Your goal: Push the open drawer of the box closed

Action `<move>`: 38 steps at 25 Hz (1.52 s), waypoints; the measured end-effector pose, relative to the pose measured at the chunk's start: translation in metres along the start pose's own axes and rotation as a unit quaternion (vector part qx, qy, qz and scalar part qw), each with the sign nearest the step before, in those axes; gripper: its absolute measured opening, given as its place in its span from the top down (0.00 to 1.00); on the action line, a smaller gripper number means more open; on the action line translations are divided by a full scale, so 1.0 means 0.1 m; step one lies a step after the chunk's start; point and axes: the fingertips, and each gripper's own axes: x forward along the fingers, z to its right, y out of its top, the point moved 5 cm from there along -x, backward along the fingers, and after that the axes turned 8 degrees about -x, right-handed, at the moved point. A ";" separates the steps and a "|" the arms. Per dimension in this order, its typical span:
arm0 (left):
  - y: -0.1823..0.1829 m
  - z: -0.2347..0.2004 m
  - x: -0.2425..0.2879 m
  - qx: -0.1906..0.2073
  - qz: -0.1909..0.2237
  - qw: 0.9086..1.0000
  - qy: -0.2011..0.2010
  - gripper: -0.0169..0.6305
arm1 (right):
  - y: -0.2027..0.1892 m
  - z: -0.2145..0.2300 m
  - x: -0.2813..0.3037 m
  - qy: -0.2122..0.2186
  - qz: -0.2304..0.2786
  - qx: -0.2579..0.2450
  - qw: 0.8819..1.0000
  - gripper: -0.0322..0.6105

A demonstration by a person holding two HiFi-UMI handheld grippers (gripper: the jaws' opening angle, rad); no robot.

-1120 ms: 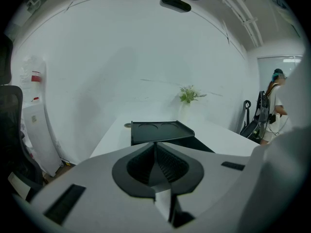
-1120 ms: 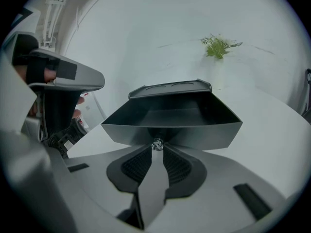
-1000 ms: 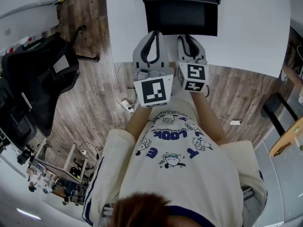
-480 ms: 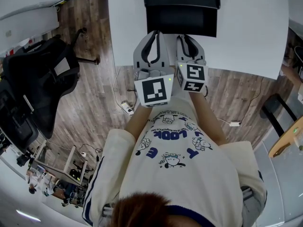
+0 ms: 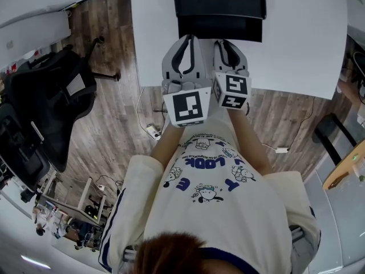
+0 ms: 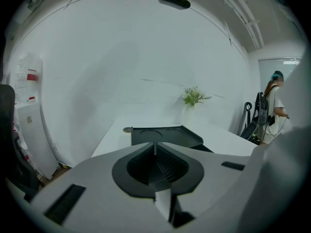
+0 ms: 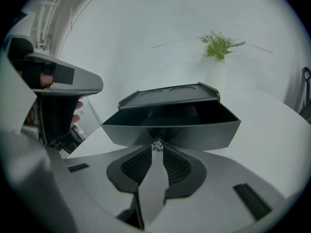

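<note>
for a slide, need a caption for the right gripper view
Right gripper closed on the knob of the open drawer of a box on a white table

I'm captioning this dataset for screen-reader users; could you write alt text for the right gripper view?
The right hand-held gripper grips the small shiny knob of an open dark drawer, pulled out of a low dark box on a white table. A green plant stands by the white wall behind.

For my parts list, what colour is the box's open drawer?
Dark grey drawer, best in the right gripper view.
</note>
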 end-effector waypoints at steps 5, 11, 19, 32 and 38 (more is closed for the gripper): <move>0.06 -0.05 0.11 0.002 -0.001 1.000 -0.001 0.93 | 0.09 0.02 0.10 -0.003 0.003 0.000 1.000 0.81; 0.08 -0.06 0.23 0.002 -0.007 1.000 0.000 0.93 | 0.20 0.09 0.22 -0.003 0.005 0.000 1.000 0.81; 0.10 -0.08 0.37 -0.001 -0.013 1.000 0.004 0.93 | 0.32 0.15 0.37 -0.001 0.010 -0.002 1.000 0.81; 0.12 -0.15 0.47 -0.005 -0.013 1.000 0.012 0.93 | 0.43 0.19 0.49 0.001 0.016 -0.005 1.000 0.81; 0.15 -0.16 0.45 -0.006 -0.009 1.000 0.015 0.93 | 0.42 0.18 0.50 0.013 0.015 0.011 1.000 0.75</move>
